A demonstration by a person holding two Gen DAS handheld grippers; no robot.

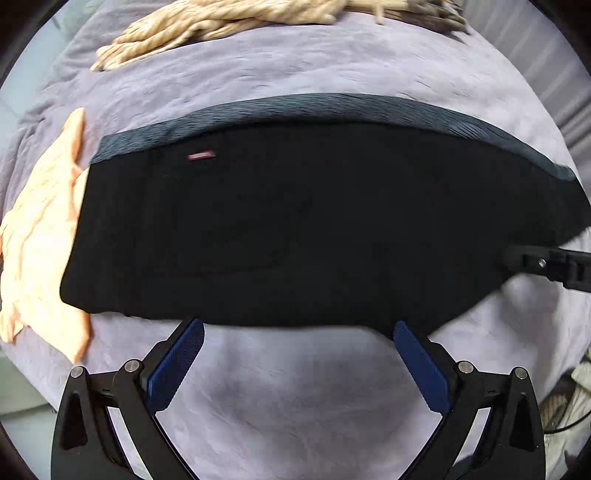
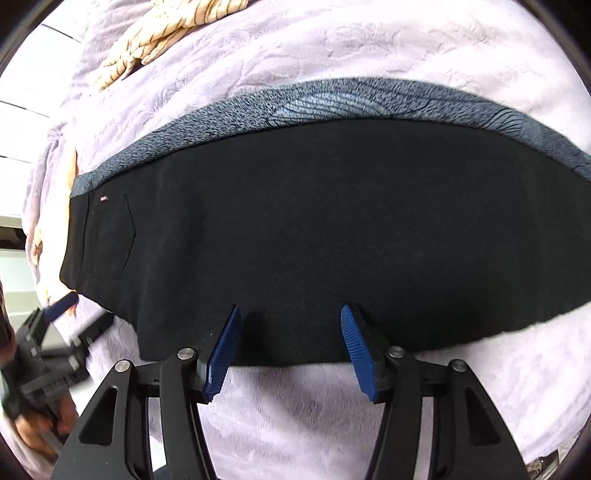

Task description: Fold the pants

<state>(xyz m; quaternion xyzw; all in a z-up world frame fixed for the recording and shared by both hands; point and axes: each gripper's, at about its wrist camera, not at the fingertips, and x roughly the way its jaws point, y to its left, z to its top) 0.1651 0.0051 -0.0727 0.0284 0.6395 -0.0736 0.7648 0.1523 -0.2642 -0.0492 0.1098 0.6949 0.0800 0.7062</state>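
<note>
Black pants [image 1: 288, 225] lie flat on a lilac fleece blanket [image 1: 288, 398], folded lengthwise, with a small red tag near the waist. They lie on a grey-blue patterned garment [image 1: 332, 107] whose edge shows along their far side. My left gripper [image 1: 299, 326] is open and empty, its blue pads at the pants' near edge. My right gripper [image 2: 290, 314] is open, its fingertips over the near edge of the pants [image 2: 314, 229]. The right gripper also shows at the right edge of the left wrist view [image 1: 546, 264], and the left gripper at the lower left of the right wrist view [image 2: 61, 306].
A peach garment [image 1: 40, 236] lies at the pants' left end. A beige striped garment [image 1: 229, 26] lies at the far side of the blanket, also in the right wrist view [image 2: 162, 33]. The blanket's edge drops off at the left [image 2: 22, 155].
</note>
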